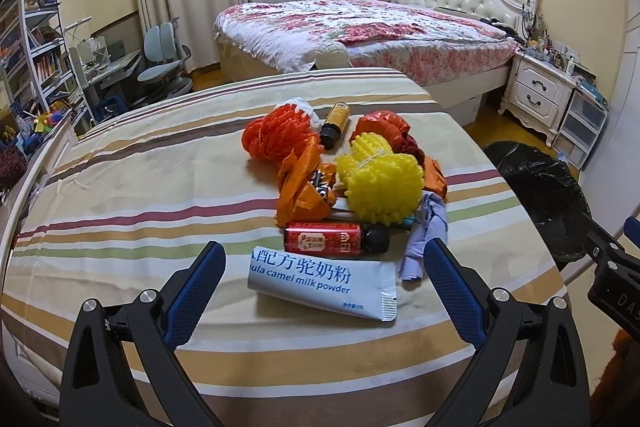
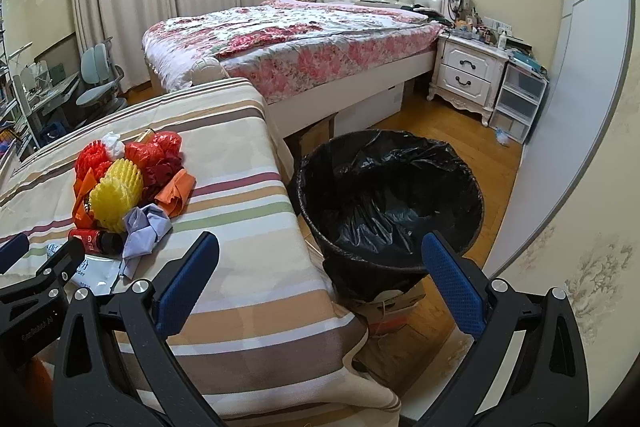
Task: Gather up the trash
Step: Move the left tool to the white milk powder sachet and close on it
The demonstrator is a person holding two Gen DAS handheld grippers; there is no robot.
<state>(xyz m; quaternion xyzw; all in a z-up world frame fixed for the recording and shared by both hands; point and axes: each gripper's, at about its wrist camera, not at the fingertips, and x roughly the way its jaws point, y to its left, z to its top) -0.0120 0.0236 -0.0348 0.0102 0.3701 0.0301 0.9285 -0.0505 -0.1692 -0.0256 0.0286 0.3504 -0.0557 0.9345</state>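
The left tongs (image 1: 324, 267) stand wide and hold nothing, poised just short of the white camel milk powder sachet (image 1: 324, 285) that lies nearest on the striped desk (image 1: 140, 195); the right tongs (image 2: 320, 259) gape just as wide and empty, out past the desk's edge toward the black-lined trash bin (image 2: 388, 203). Just behind the sachet lies a red bottle (image 1: 334, 237), then a yellow foam net (image 1: 380, 183), orange wrappers (image 1: 304, 191), a lilac crumpled scrap (image 1: 424, 239), a red foam net (image 1: 276, 135) and a brown bottle (image 1: 334, 125). The bin stands on the floor beside the desk.
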